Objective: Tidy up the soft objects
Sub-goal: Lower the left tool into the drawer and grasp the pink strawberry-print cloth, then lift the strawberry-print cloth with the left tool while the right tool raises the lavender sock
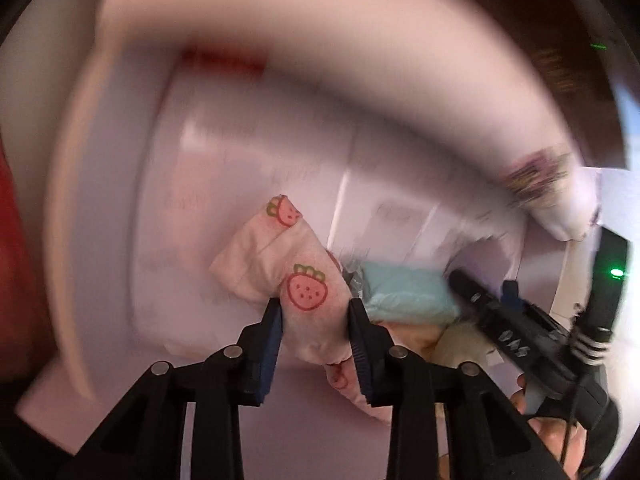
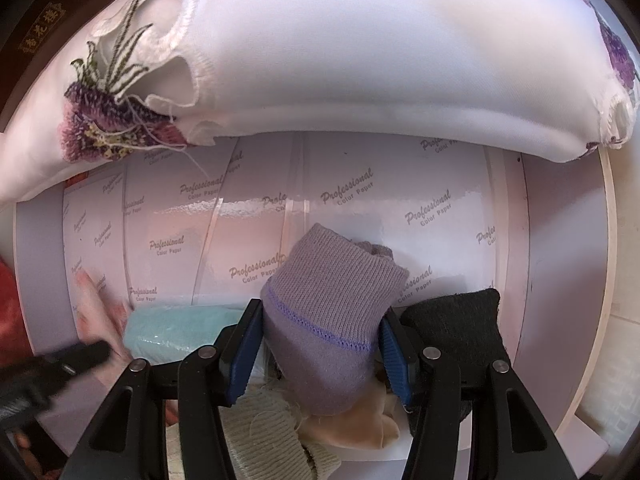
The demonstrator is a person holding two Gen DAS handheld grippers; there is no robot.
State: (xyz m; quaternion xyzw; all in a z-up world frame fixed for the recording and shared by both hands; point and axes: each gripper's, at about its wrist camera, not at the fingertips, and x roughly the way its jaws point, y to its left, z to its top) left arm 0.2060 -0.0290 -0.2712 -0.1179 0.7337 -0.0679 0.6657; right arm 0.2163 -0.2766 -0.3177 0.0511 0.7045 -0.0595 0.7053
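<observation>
The left gripper [image 1: 316,316] is pinching a pink strawberry-print cloth [image 1: 296,276] between its blue pads, jaws drawn in tight on the fabric. The cloth is bunching up between the fingers, with one folded end sticking out ahead of the tips and a lower fold hanging back toward the camera. Just to the right of this gripper a folded teal cloth [image 1: 408,290] is lying on the white paper-covered surface [image 1: 240,152], and beyond it the right gripper is showing as a dark body [image 1: 520,332] with a hand [image 1: 556,432] beneath it. The left wrist view is heavily blurred farther out.

The right gripper [image 2: 320,344] is clamping a lavender knitted piece [image 2: 332,308], its pads pressing in on both sides with the jaws partly apart around the thick fabric. Right of it a dark grey knitted piece [image 2: 456,324] is lying touching the right finger. Left of it the teal cloth [image 2: 180,330] is sitting just beside the left finger. Nearer the camera, under the jaws, a cream ribbed knit [image 2: 272,432] and a peach-coloured cloth [image 2: 360,424] are lying together. Ahead of the tips a white embroidered pillow [image 2: 360,48] with purple flowers is resting along the far edge of the printed paper [image 2: 400,208].
</observation>
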